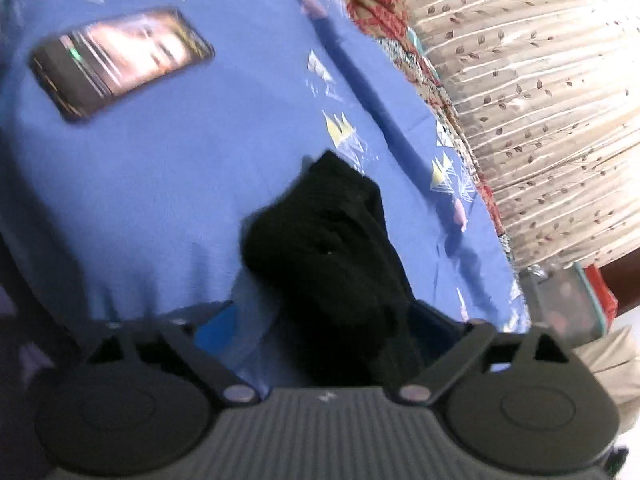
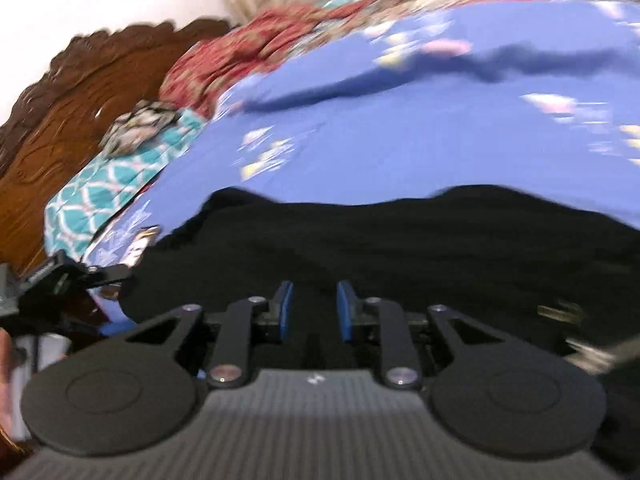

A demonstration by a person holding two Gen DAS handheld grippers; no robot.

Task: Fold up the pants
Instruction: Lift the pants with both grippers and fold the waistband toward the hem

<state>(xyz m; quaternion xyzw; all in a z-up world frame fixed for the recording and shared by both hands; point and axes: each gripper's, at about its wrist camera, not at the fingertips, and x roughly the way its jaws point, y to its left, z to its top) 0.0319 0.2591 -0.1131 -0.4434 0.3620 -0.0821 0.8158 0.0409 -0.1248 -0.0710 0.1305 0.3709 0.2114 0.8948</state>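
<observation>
The black pants (image 2: 380, 240) lie on a blue bedsheet (image 2: 400, 128). In the right wrist view my right gripper (image 2: 314, 312) sits low over the pants with its blue pads (image 2: 285, 308) a narrow gap apart; the black cloth lies under them and nothing is clamped. In the left wrist view a bunched fold of the pants (image 1: 332, 248) rises between the wide-spread jaws of my left gripper (image 1: 324, 320). The left fingertips are mostly hidden behind the cloth, so I cannot tell if they hold it.
A phone (image 1: 120, 60) with a lit screen lies on the blue sheet (image 1: 160, 180) at the far left. A red patterned blanket (image 2: 240, 60), teal patterned cloth (image 2: 108, 184) and a carved wooden headboard (image 2: 60, 112) border the bed. A leaf-print curtain (image 1: 540, 100) hangs beside it.
</observation>
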